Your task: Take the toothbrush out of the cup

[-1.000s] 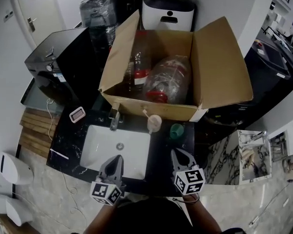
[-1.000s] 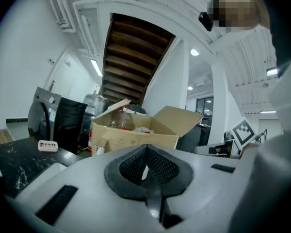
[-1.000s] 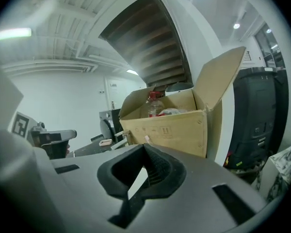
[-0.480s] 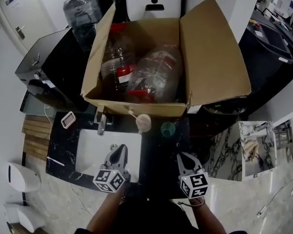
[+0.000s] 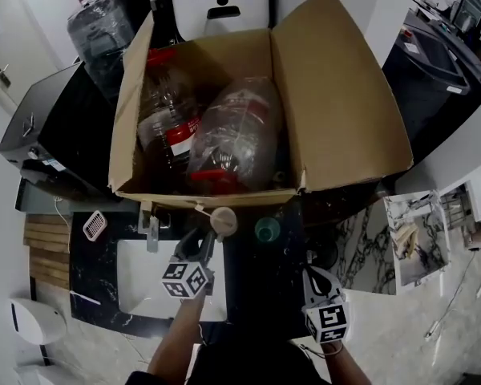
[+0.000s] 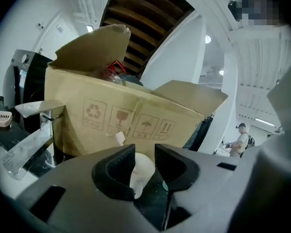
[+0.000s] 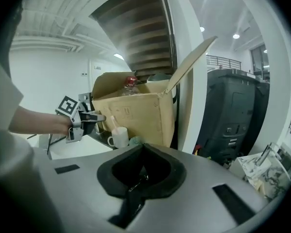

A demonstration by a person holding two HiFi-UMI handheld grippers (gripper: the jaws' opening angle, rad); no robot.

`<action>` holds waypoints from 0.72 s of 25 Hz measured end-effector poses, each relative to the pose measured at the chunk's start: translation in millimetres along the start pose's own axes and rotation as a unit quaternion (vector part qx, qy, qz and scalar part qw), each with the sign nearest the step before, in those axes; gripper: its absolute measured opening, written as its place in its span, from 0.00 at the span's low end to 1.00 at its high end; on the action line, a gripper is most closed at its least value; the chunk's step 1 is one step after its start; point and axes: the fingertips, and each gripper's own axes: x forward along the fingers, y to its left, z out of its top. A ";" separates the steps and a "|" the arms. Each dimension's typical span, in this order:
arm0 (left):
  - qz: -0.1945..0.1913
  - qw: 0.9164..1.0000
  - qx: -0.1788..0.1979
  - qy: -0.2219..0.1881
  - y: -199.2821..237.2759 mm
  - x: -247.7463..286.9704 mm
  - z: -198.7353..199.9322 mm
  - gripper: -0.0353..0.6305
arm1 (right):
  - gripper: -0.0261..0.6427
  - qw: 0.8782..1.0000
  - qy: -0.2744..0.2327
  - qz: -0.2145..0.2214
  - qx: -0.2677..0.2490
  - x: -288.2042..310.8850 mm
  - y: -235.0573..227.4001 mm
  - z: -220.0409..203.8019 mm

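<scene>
Left claw [image 5: 200, 243] stands spread, its jaws having just been opening, nothing pinched; the toothbrush [image 5: 204, 210] leans left out of the white cup [image 5: 224, 221] just ahead on the bench [image 5: 256, 287]; best pinch the handle above the rim and lift along its lean; open room lies left over the sink [image 5: 136, 283]; the cardboard box [image 5: 208, 197] crowds close behind; right claw [image 5: 316, 276], pressed together, hangs well apart.

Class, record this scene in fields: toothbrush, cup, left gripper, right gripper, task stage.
toothbrush: tilted in the cup
cup: on the black counter, in front of the cardboard box
left gripper: jaws have just been opening, nothing gripped, pointed at the cup
right gripper: shut, empty
task stage: toothbrush not yet taken out
</scene>
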 end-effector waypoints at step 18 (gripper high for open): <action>0.020 0.999 -0.039 0.032 48.6 72.2 -23.3 0.19 | 0.06 0.993 0.059 -0.029 -0.096 20.1 9.6 -18.0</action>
